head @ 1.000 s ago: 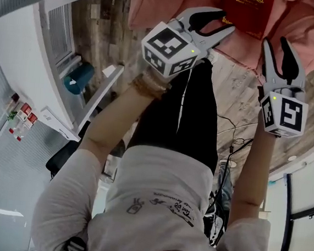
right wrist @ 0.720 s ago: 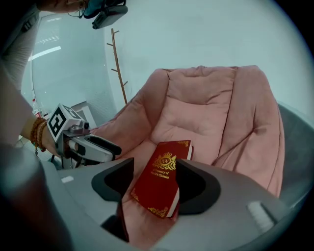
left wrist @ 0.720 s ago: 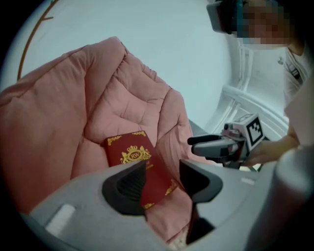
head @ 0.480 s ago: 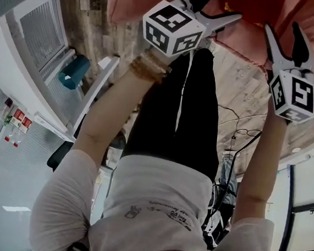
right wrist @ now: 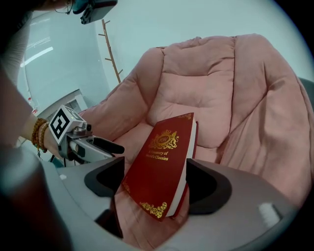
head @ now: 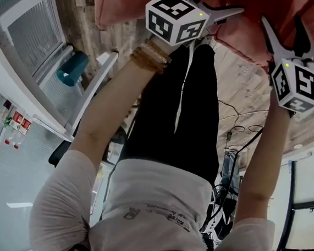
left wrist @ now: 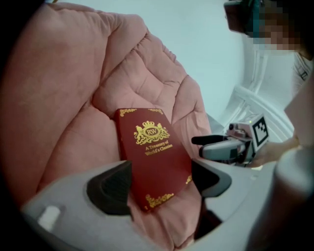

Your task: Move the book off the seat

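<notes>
Surface: pink armchair (right wrist: 206, 93), on a wood-plank floor (head: 244, 81).
Red book (right wrist: 162, 171): tilted on the seat cushion.
Left gripper (left wrist: 161, 184): jaws wide, just been opening, astride the book's near corner (no grip).
Right gripper (right wrist: 157, 184): likewise wide, just been opening, book between, unheld.
Cut off: the head view's far edge crops the left jaws.

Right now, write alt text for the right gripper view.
A red book lies on a pink chair, framed between the right tool's jaws, which have just been opening and do not grip it. The left tool hovers at left.
</notes>
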A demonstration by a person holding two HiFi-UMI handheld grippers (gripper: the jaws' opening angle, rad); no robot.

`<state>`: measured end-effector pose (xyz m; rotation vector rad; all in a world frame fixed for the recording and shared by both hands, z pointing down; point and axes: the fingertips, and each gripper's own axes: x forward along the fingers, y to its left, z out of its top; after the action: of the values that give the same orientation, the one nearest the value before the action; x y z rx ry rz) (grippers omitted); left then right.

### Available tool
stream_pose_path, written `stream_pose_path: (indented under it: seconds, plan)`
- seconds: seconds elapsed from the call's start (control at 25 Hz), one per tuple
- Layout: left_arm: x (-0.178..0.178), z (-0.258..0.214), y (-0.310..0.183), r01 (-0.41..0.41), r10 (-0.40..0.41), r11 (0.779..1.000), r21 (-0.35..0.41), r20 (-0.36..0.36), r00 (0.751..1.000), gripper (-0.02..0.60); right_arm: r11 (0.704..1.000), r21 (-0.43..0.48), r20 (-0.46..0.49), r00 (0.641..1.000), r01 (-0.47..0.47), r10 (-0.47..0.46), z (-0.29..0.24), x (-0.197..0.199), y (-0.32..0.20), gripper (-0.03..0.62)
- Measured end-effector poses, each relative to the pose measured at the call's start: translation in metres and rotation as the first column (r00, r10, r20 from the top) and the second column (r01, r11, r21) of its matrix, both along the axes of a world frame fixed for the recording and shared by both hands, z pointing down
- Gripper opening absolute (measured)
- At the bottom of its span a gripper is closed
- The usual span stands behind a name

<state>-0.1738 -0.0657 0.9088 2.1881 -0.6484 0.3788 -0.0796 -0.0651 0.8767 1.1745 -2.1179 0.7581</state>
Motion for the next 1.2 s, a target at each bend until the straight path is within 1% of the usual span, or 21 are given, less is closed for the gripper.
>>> stream_pose_path:
  seconds: [0.08, 0.24, 0.32, 0.52, 0.72, 0.88, 1.04, 1.2]
  plan:
    - [0.002, 0.007, -0.004, -0.001, 0.001, 1.000, -0.016, -0.006, 1.000, 0.380, 1.000, -0.010, 0.001, 1.000, 0.002, -0.002, 0.006, 0.000, -0.001, 0.408]
    - [0.004, 0.019, -0.008, -0.016, 0.015, 0.999, -0.049, -0.021, 1.000, 0.426, 1.000, -0.031, 0.008, 1.000, 0.002, -0.002, 0.016, -0.002, -0.005, 0.431]
    - [0.006, 0.028, -0.013, -0.021, 0.020, 0.998, -0.062, -0.024, 1.000, 0.431, 0.999, -0.045, 0.013, 1.000, 0.005, -0.004, 0.026, -0.002, -0.009, 0.439]
    - [0.015, 0.069, -0.034, -0.026, 0.025, 0.994, -0.109, -0.008, 1.000, 0.442, 0.996, -0.087, 0.032, 0.999, 0.022, -0.019, 0.068, 0.001, -0.025, 0.465]
    - [0.017, 0.069, -0.032, -0.044, 0.044, 0.991, -0.127, -0.006, 0.999, 0.451, 0.994, -0.106, 0.031, 0.999, 0.011, -0.008, 0.066, 0.000, -0.021, 0.480]
    - [0.018, 0.068, -0.029, -0.053, 0.052, 0.989, -0.137, -0.012, 0.999, 0.457, 0.994, -0.112, 0.019, 1.000, 0.000, 0.002, 0.065, 0.002, -0.018, 0.474]
    - [0.020, 0.068, -0.028, -0.066, 0.064, 0.989, -0.129, -0.020, 0.998, 0.457, 0.993, -0.117, 0.010, 1.000, -0.009, 0.010, 0.067, 0.002, -0.014, 0.457]
    - [0.018, 0.069, -0.029, -0.056, 0.054, 0.990, -0.133, -0.016, 0.998, 0.457, 0.994, -0.113, -0.003, 1.000, -0.014, 0.014, 0.068, 0.000, -0.014, 0.434]
